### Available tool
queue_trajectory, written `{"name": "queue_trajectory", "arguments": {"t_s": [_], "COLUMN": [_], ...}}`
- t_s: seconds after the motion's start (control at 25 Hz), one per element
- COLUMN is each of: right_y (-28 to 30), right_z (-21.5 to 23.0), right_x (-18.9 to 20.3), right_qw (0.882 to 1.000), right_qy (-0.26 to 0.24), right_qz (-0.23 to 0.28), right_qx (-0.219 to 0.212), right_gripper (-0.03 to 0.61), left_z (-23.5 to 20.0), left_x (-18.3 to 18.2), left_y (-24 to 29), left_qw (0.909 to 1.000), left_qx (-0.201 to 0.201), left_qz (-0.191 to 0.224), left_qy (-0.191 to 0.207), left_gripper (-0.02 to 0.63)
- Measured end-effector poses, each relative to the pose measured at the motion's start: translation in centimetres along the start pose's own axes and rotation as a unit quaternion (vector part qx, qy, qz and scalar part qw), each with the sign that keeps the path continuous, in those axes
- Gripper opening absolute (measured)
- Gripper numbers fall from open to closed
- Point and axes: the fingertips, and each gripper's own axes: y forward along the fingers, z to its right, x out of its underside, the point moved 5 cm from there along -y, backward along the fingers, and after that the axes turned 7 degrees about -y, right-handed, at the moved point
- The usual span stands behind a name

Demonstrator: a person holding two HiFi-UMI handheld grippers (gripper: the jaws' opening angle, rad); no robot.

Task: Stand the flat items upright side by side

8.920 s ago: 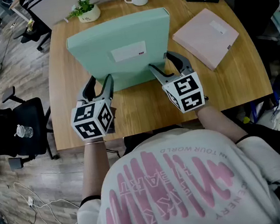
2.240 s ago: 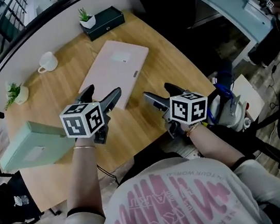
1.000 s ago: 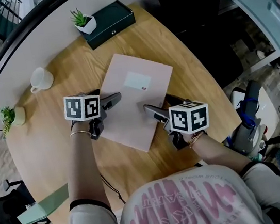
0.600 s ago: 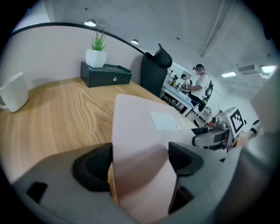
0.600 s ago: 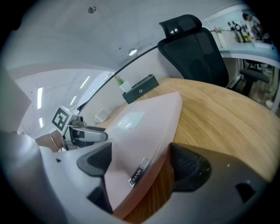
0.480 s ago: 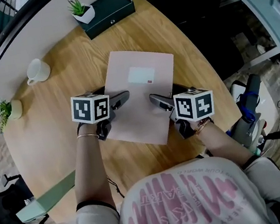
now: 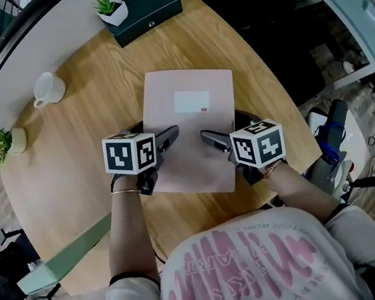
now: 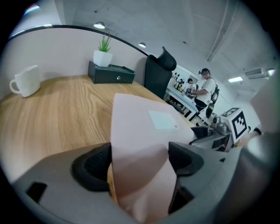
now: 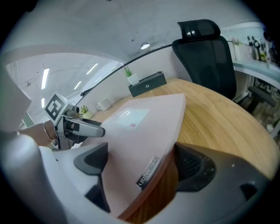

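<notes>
A flat pink box (image 7: pixel 190 121) lies on the round wooden table (image 7: pixel 83 105). My left gripper (image 7: pixel 157 133) straddles its near left corner, and in the left gripper view that gripper (image 8: pixel 139 159) has both pads against the pink box (image 8: pixel 140 144). My right gripper (image 7: pixel 225 127) straddles the near right corner. In the right gripper view that gripper (image 9: pixel 142 164) has its jaws opening, with bare wood showing between the pink box (image 9: pixel 135 127) and the right pad. A mint green box (image 7: pixel 71 257) stands on edge at the table's near left rim.
A white mug (image 7: pixel 47 88) and a small plant (image 7: pixel 5 141) sit at the far left. A dark box (image 7: pixel 149 8) with a potted plant (image 7: pixel 113 9) lies at the back. A black office chair (image 9: pixel 205 52) stands past the right edge. A person (image 8: pixel 205 87) works far off.
Both grippers have slid in over the pink box's near corners. The view has turned, so the box now lies squarer to me and the green box shows more at lower left.
</notes>
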Motion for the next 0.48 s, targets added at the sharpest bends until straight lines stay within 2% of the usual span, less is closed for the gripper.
{"name": "queue_trajectory", "arguments": {"t_s": [0.2, 0.48], "right_y": [-1.1, -4.5], "right_z": [0.3, -0.5], "right_x": [1.0, 4.2], "right_qw": [1.0, 1.0], "right_qy": [-0.002, -0.026], "right_qz": [0.011, 0.013], "right_qx": [0.008, 0.006], "right_gripper": [0.485, 0.483], "left_z": [2.0, 5.6], "left_x": [2.2, 6.1], "left_y": [-0.3, -1.5], "left_qw": [0.9995, 0.9989], "left_qx": [-0.008, -0.025], "left_qz": [0.029, 0.036], "left_qy": [-0.01, -0.016], "left_gripper": [0.411, 0.41]}}
